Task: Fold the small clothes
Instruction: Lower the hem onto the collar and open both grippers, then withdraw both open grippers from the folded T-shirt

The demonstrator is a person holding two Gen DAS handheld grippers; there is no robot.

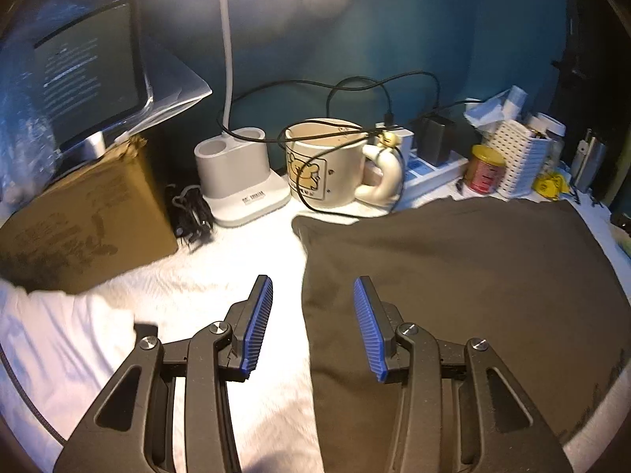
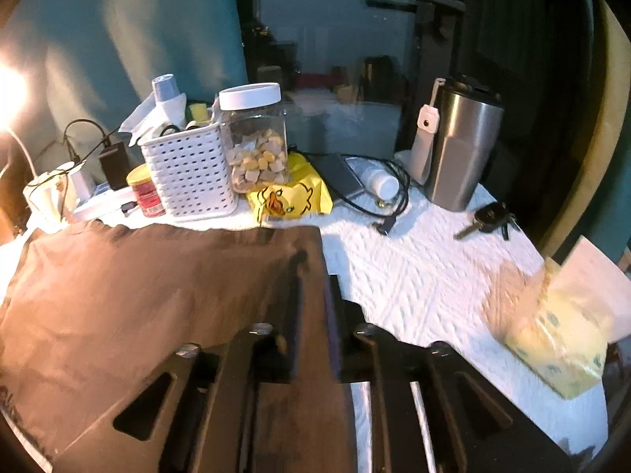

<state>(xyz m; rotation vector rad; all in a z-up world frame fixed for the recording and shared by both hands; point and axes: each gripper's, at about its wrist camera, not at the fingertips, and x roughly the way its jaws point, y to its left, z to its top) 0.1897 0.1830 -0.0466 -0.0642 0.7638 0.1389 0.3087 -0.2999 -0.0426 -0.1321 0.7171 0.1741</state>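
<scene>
A dark brown garment [image 1: 453, 276] lies spread flat on the white cover. My left gripper [image 1: 313, 282] hovers over the garment's left edge with its blue pads [image 1: 262, 315] well apart; the edge runs beneath the gap and nothing is pinched. In the right wrist view the same garment [image 2: 138, 283] fills the left half, lit orange by the lamp. My right gripper [image 2: 315, 268] is badly blurred at the garment's right edge. Its dark fingers [image 2: 295, 307] stand a little apart, with a strip of cloth showing between them.
Along the back stand a cardboard box [image 1: 86, 228], a lamp base [image 1: 240, 177], a bear mug [image 1: 327, 165] with cables, a white basket [image 2: 189, 173], a snack jar [image 2: 254, 142] and a steel tumbler [image 2: 461, 146]. Keys [image 2: 489, 218] and a tissue pack [image 2: 560, 339] lie on the right.
</scene>
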